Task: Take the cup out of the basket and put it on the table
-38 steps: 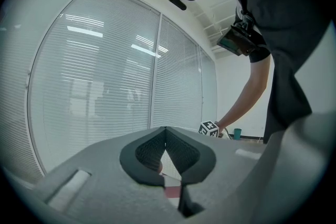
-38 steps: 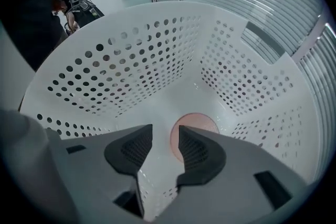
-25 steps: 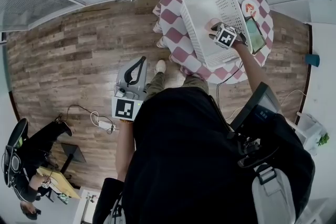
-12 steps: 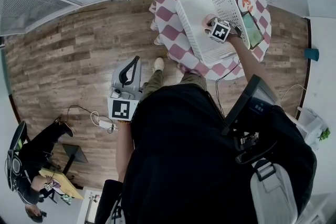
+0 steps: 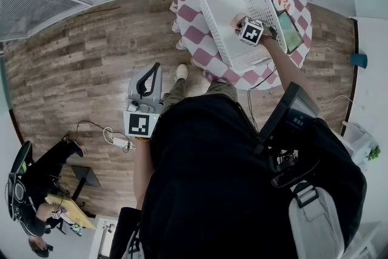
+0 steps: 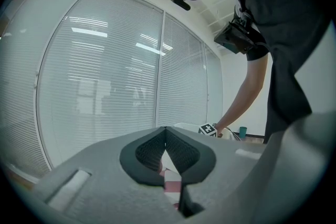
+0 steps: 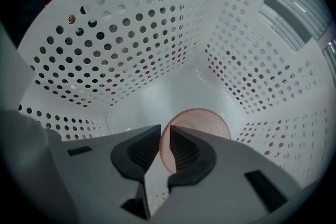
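Jaws on right gripper point(image 7: 165, 136), closing but unclamped, straddle half-hidden cup point(image 7: 206, 122); left gripper point(image 6: 166, 135) shut.

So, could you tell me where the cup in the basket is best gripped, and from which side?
Probably its rim wall, from straight above: the cup stands upright, mouth open, low inside the basket. The right gripper has its jaws astride that wall, just closing.

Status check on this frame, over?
Left tool shut, empty, held away from table. Right tool down in basket, jaws just closing astride cup rim, sliver of gap left. Cup upright on basket floor. Nothing else in basket.
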A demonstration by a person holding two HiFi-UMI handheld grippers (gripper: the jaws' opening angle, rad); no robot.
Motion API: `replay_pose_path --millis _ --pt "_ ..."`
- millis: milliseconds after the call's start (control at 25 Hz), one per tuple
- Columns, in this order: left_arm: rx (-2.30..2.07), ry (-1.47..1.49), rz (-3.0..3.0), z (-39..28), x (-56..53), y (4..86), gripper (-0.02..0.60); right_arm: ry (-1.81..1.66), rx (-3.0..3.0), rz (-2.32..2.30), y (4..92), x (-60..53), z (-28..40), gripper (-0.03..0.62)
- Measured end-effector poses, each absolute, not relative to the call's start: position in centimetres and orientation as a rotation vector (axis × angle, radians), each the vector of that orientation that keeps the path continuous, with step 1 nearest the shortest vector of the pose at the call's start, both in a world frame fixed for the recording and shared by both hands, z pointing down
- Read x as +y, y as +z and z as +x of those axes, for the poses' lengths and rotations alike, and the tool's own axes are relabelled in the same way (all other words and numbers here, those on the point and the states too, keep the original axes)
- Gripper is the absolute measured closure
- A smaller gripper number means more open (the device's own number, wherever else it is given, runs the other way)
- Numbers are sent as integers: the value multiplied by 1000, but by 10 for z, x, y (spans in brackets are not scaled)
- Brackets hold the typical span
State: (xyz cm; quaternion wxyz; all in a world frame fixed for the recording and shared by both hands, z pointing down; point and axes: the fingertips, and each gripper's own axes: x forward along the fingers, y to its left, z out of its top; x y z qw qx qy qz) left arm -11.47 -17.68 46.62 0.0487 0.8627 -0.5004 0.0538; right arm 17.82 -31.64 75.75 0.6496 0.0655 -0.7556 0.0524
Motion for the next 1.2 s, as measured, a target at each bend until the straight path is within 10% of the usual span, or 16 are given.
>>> replay_pose_path --millis 1200 --pt "-1535 173 2637 -114 -166 469 577 105 -1692 211 751 -317 187 562"
